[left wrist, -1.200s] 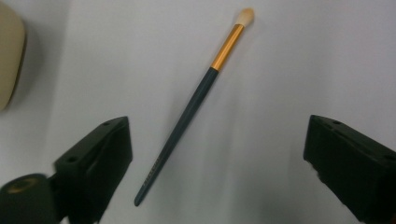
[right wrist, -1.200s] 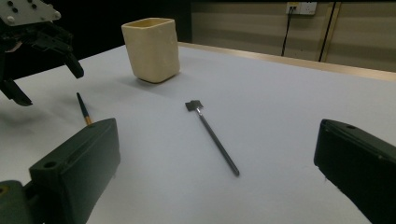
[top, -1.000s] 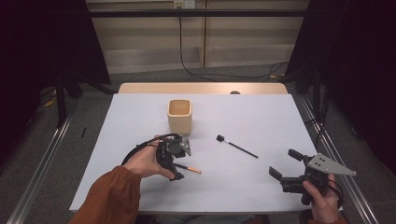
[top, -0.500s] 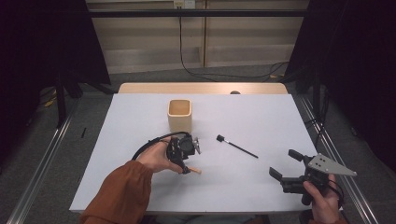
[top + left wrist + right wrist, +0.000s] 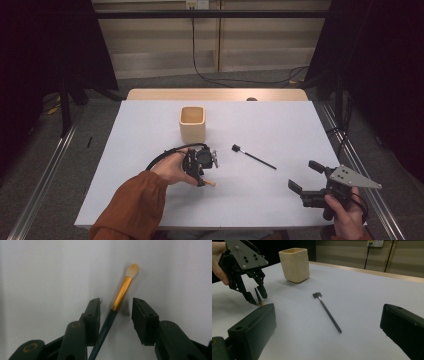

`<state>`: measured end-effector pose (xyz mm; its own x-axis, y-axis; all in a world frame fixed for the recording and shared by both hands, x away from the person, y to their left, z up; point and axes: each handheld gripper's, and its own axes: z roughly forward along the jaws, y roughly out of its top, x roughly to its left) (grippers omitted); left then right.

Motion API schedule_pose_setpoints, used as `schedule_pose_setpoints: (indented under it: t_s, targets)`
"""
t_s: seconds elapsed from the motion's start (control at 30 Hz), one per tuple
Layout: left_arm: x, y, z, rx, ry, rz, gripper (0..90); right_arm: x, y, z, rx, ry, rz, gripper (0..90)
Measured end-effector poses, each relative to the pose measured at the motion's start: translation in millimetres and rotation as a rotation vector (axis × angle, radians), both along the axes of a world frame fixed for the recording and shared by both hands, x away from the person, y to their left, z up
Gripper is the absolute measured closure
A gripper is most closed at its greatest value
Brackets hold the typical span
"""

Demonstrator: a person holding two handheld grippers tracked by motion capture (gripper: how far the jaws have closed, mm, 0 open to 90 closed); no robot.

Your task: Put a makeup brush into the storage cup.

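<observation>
Near the cup, my left gripper was spread around the light, stiff brush, best pinched at its gold ferrule; my right gripper was spread, empty.

The desk has a white top, and a light wooden edge shows along its far side. A cream square cup stands upright on it, toward the far side. A thin black brush lies flat on the desk, nearer than the cup and to its right, well apart from it. A second brush with a gold ferrule and pale bristles lies on the white surface, nearer than the cup and almost straight before it.
</observation>
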<state>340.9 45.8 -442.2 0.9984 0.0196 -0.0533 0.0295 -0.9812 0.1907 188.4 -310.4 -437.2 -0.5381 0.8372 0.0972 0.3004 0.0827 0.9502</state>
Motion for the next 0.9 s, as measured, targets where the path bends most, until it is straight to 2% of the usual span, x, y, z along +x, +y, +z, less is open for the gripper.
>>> schedule_pose_setpoints:
  t_s: [0.07, 0.1, 0.13, 0.27, 0.33, 0.37, 0.4, 0.5, 0.53, 0.57, 0.6, 0.77, 0.87, 0.9]
  targets:
    - [0.2, -0.2, -3.6, -0.001, 0.0, 0.001, 61.8, -0.1, -0.1, 0.0, -0.002, -0.002, 0.002, 0.0]
    - [1.8, -0.6, -2.8, 0.005, 0.021, -0.006, 61.8, -0.1, -0.1, 0.0, -0.002, -0.002, 0.002, 0.0]
    - [1.7, -0.5, -3.1, 0.006, 0.012, -0.002, 61.9, -0.1, -0.2, -0.1, -0.003, -0.002, 0.0, 0.0]
    - [2.7, -2.1, -3.6, 0.016, 0.018, -0.002, 62.9, -0.3, -0.3, 0.3, 0.002, -0.004, -0.004, 0.0]
    - [2.8, -1.3, -4.6, 0.003, 0.016, 0.01, 64.1, 0.2, -0.2, 0.1, 0.001, 0.0, -0.003, 0.0]
    - [4.3, -1.4, -3.7, 0.01, 0.039, 0.003, 65.5, 0.0, 0.1, 0.2, 0.001, -0.002, -0.002, 0.0]
    - [3.2, -1.7, -4.5, 0.006, 0.013, 0.008, 66.3, -0.3, 0.2, 0.3, -0.003, -0.004, -0.001, 0.0]
    - [3.9, -2.7, -3.4, 0.022, 0.019, 0.014, 68.0, -0.4, 0.4, 0.2, -0.004, -0.003, 0.001, 0.0]
    - [3.6, -2.8, -4.0, 0.016, 0.015, 0.02, 73.6, -0.3, -0.1, 0.0, -0.004, -0.002, -0.001, 0.0]
    - [4.9, -3.3, -3.2, 0.025, 0.037, 0.018, 73.6, -0.3, -0.1, 0.0, -0.004, -0.002, -0.001, 0.0]
    - [5.7, -3.1, -3.2, 0.024, 0.042, 0.02, 74.7, -0.4, -0.4, -0.1, -0.004, -0.001, -0.002, 0.0]
    - [8.3, -2.8, -3.4, 0.027, 0.042, 0.034, 82.8, -0.7, -0.6, -0.2, -0.007, -0.002, -0.003, 0.0]
    - [8.1, -2.5, -3.3, 0.025, 0.041, 0.043, 84.0, -1.1, -0.5, -0.2, -0.007, 0.0, -0.002, 0.0]
    - [8.6, -2.4, -3.2, 0.023, 0.052, 0.042, 84.1, -1.1, -0.6, -0.3, -0.007, -0.001, -0.003, 0.0]
